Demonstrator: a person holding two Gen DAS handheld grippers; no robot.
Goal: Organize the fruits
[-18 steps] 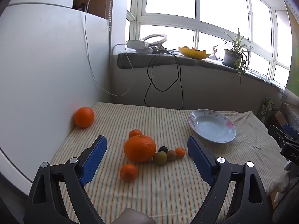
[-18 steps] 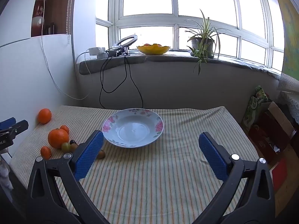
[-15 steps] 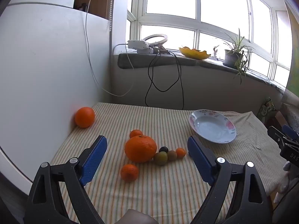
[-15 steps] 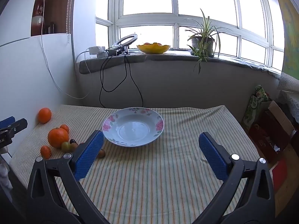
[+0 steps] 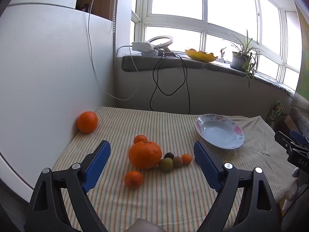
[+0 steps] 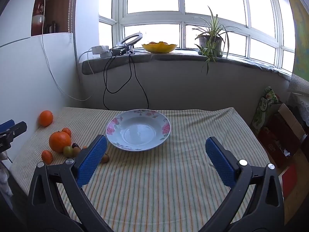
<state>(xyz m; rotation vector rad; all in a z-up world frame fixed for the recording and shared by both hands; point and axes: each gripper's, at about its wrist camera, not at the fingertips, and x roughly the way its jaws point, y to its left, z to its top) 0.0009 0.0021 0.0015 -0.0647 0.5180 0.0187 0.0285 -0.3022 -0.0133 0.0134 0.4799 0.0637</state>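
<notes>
Blue-padded left gripper (image 5: 152, 159) spread wide and empty, tilted down above the fruits (image 5: 145, 154) clustered on the striped cloth (image 5: 173, 193), right gripper (image 6: 155, 152) likewise wide, empty, angled down near the plate (image 6: 166, 129), lone orange (image 5: 87, 122) by the wall.

- left gripper (image 5: 152, 160): chunky black plastic arms, bright blue dimpled pads, silver screws on top
- right gripper (image 6: 156, 154): same build, with white "DAS" lettering on its side in the left wrist view
</notes>
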